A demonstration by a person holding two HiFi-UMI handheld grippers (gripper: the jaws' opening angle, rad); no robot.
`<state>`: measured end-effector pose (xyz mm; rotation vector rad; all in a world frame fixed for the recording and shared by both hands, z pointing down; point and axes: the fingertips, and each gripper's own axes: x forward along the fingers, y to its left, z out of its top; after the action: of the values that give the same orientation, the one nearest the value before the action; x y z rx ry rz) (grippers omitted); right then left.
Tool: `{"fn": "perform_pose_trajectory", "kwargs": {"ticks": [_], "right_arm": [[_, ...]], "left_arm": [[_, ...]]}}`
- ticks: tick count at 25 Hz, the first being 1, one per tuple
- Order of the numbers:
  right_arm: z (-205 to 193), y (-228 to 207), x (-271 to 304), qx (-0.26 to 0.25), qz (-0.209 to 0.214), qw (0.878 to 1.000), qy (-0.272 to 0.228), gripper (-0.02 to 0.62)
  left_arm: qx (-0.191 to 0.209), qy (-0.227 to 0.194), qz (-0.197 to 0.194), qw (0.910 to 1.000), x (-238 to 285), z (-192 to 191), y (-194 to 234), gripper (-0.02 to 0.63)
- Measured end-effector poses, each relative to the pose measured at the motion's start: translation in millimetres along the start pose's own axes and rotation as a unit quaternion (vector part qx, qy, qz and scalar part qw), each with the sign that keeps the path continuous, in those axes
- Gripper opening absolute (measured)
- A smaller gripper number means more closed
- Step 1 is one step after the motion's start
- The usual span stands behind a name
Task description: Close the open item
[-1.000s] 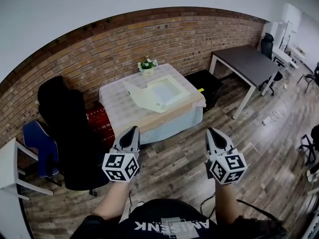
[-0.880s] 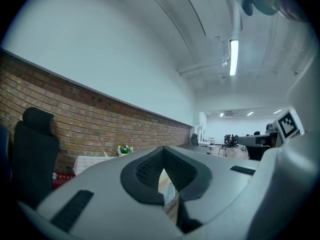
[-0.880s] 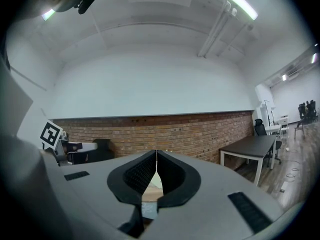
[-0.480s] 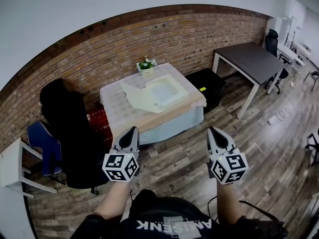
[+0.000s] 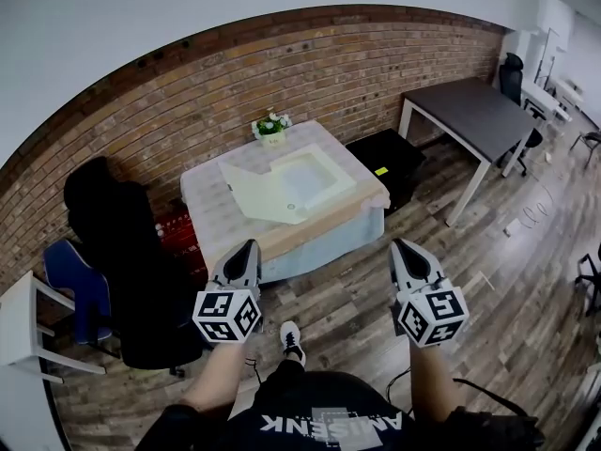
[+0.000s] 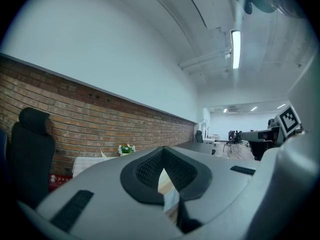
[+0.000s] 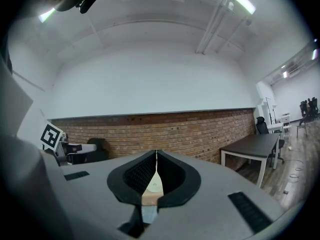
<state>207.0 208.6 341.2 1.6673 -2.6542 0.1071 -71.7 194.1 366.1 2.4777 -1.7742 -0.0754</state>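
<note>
An open cream flat box (image 5: 299,184) lies on a cloth-covered table (image 5: 218,222) by the brick wall, with its lid flap (image 5: 246,178) folded out to the left. Both grippers hang in the air well short of the table, over the wooden floor. My left gripper (image 5: 248,246) is shut with nothing in it, and its jaws meet at the tip in the left gripper view (image 6: 162,149). My right gripper (image 5: 403,247) is also shut and empty, with its jaws closed together in the right gripper view (image 7: 156,154). A sliver of the cream box (image 7: 153,186) shows between the pads.
A small flower pot (image 5: 271,127) stands at the table's far edge. A black office chair (image 5: 122,242) and a blue chair (image 5: 68,280) stand to the left, beside a white table (image 5: 13,319). A black bin (image 5: 387,158) and a dark desk (image 5: 470,111) are to the right.
The person has stepped forward: a shoe now shows on the floor and the table sits slightly nearer and to the left. Both grippers stay shut and level.
</note>
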Motion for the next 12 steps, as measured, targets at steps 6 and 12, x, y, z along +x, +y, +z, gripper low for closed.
{"fn": "perform_pose_trajectory", "kwargs": {"ticks": [6, 12], "right_arm": [[-4, -5, 64, -0.014, -0.004, 1.000, 0.010, 0.043], [-9, -11, 129, -0.023, -0.004, 0.999, 0.025, 0.043]], "left_arm": [[-0.013, -0.002, 0.003, 0.9999, 50, -6, 46, 0.012], [-0.024, 0.011, 0.018, 0.9995, 91, -13, 98, 0.012]]}}
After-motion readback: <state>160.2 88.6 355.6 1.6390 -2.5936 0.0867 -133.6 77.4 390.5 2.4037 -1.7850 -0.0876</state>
